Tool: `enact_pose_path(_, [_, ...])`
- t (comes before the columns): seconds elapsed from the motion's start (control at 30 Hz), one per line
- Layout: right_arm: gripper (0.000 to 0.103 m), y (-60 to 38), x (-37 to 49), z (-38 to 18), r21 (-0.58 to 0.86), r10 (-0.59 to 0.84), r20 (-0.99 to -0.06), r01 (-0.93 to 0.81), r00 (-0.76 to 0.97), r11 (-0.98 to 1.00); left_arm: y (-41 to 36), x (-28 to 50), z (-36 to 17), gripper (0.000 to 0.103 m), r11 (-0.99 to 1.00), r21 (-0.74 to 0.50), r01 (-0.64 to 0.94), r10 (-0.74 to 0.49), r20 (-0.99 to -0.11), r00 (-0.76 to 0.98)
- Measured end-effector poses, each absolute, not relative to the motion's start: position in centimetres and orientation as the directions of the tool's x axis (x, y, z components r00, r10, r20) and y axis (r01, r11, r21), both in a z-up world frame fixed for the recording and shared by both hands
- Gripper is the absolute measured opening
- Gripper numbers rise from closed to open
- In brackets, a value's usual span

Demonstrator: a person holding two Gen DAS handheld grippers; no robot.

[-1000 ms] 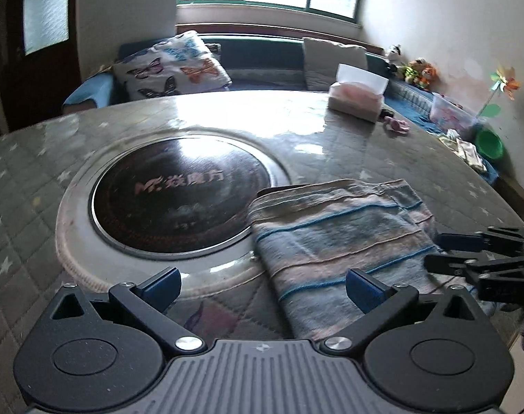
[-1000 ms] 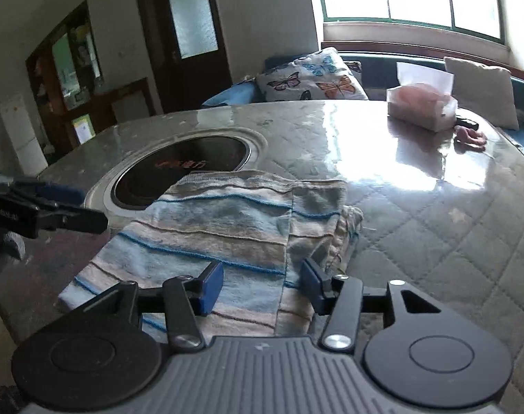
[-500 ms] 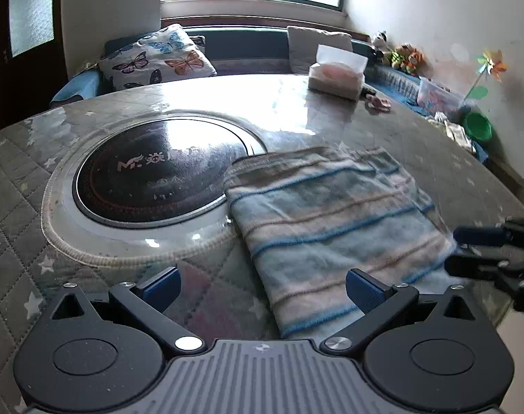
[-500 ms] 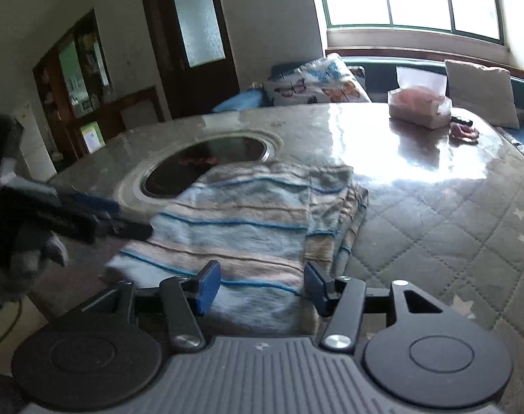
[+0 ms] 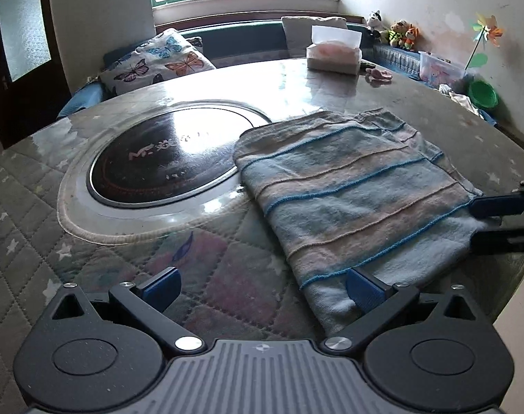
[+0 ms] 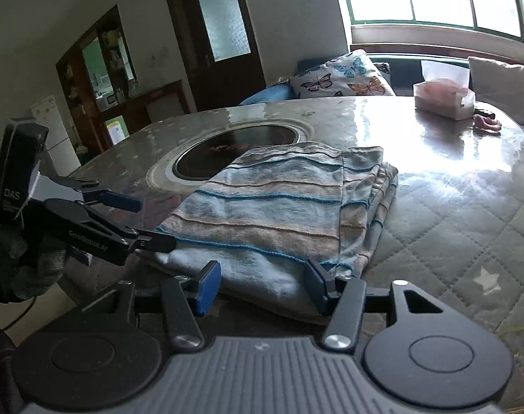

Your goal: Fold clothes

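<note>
A folded striped garment (image 5: 348, 193), pale blue and beige with blue lines, lies flat on the round table near its front edge; it also shows in the right wrist view (image 6: 279, 210). My left gripper (image 5: 262, 284) is open and empty at the garment's near left corner, its right finger over the cloth edge. My right gripper (image 6: 260, 281) is open, its jaws astride the garment's near edge without holding it. It shows in the left wrist view (image 5: 486, 222) at the garment's right corner. The left gripper shows in the right wrist view (image 6: 141, 222).
The quilted table (image 5: 37, 207) has a round black hotplate (image 5: 165, 158) set in its middle, touching the garment's far left corner. A tissue box (image 5: 332, 50) and a small pink item (image 5: 379, 76) sit at the far side. A bench with cushions (image 5: 158, 58) runs behind.
Both grippers have drawn back and lifted a little from the garment, which lies still. The right gripper's jaws have opened wider.
</note>
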State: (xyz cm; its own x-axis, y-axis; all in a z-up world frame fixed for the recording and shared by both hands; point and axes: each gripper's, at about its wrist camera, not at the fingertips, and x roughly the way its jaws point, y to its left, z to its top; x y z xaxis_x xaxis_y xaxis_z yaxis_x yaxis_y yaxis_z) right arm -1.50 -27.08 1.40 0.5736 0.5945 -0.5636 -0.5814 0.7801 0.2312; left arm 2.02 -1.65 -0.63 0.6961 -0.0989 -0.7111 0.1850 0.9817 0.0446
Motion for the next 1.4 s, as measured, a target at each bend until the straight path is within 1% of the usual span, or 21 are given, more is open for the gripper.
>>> enact_pose_path(0.17, [0.054,-27.9,0.1,2.6,0.256,0.583,-0.535,-0.541,0.611,0.801,-1.3,3.0,0.6,0.103,0.989,0.013,0.149,-0.099,-0.691,0.716])
enact_pose_path(0.27, [0.054,-28.3,1.8,2.4,0.263,0.535,-0.551,-0.475,0.641,0.84,-1.3,4.2,1.0,0.098,0.99,-0.023,0.141,-0.118,-0.691,0.713])
enact_pose_path(0.37, [0.054,-28.7,3.6,1.9,0.286,0.496,-0.567,-0.407,0.658,0.867,-1.4,5.3,1.2,0.09,0.988,-0.062,0.141,-0.144,-0.699,0.701])
enact_pose_path(0.43, [0.054,-28.9,4.8,1.4,0.298,0.476,-0.578,-0.372,0.663,0.879,-1.5,5.8,1.2,0.082,0.987,-0.075,0.144,-0.155,-0.7,0.697])
enact_pose_path(0.5, [0.054,-29.1,5.6,0.9,0.313,0.462,-0.595,-0.34,0.658,0.887,-1.6,6.4,1.2,0.079,0.985,-0.087,0.148,-0.165,-0.704,0.691])
enact_pose_path(0.53, [0.054,-29.2,6.0,0.6,0.32,0.455,-0.604,-0.324,0.654,0.89,-1.7,6.7,1.1,0.076,0.984,-0.094,0.149,-0.171,-0.707,0.687])
enact_pose_path(0.57, [0.053,-29.2,6.3,0.4,0.327,0.453,-0.61,-0.313,0.65,0.891,-1.7,7.0,1.0,0.073,0.984,-0.101,0.15,-0.177,-0.711,0.68])
enact_pose_path(0.6, [0.053,-29.1,6.6,0.2,0.335,0.451,-0.616,-0.304,0.646,0.892,-1.7,7.3,0.9,0.068,0.983,-0.109,0.15,-0.182,-0.716,0.674])
enact_pose_path(0.67, [0.051,-29.0,6.8,-0.1,0.341,0.45,-0.619,-0.296,0.644,0.892,-1.7,7.7,0.6,0.064,0.981,-0.123,0.148,-0.191,-0.723,0.664])
enact_pose_path(0.73, [0.047,-28.8,7.0,-0.2,0.345,0.448,-0.618,-0.29,0.646,0.893,-1.6,8.1,0.4,0.056,0.978,-0.147,0.147,-0.208,-0.731,0.65])
enact_pose_path(0.8, [0.04,-28.6,7.1,-0.2,0.35,0.449,-0.619,-0.285,0.644,0.892,-1.5,8.5,0.2,0.053,0.975,-0.17,0.145,-0.224,-0.738,0.637])
enact_pose_path(0.87, [0.03,-28.5,7.2,-0.3,0.362,0.458,-0.62,-0.285,0.637,0.888,-1.4,8.6,0.1,0.052,0.973,-0.181,0.143,-0.231,-0.74,0.631])
enact_pose_path(0.9, [0.027,-28.5,7.3,-0.3,0.369,0.462,-0.621,-0.284,0.633,0.885,-1.4,8.7,0.2,0.049,0.972,-0.186,0.145,-0.235,-0.74,0.63])
enact_pose_path(0.97, [0.022,-28.5,7.5,-0.2,0.382,0.467,-0.622,-0.278,0.628,0.882,-1.3,8.8,0.2,0.048,0.97,-0.194,0.146,-0.242,-0.741,0.626])
enact_pose_path(1.03, [0.021,-28.6,7.6,-0.2,0.388,0.47,-0.622,-0.275,0.626,0.88,-1.3,9.0,0.3,0.044,0.968,-0.204,0.144,-0.25,-0.743,0.621])
enact_pose_path(1.17, [0.02,-28.8,7.8,-0.3,0.408,0.48,-0.621,-0.268,0.62,0.873,-1.4,9.3,0.3,0.04,0.966,-0.216,0.142,-0.257,-0.748,0.612])
enact_pose_path(1.23, [0.02,-28.8,7.9,-0.3,0.415,0.484,-0.621,-0.265,0.617,0.87,-1.4,9.3,0.4,0.032,0.967,-0.214,0.141,-0.255,-0.75,0.61])
enact_pose_path(1.3, [0.02,-28.9,8.0,-0.3,0.42,0.487,-0.621,-0.263,0.615,0.869,-1.5,9.4,0.4,0.029,0.967,-0.211,0.14,-0.252,-0.753,0.608])
enact_pose_path(1.4, [0.019,-28.8,8.0,-0.4,0.423,0.488,-0.62,-0.262,0.615,0.868,-1.7,9.4,0.5,0.028,0.969,-0.203,0.14,-0.246,-0.757,0.605])
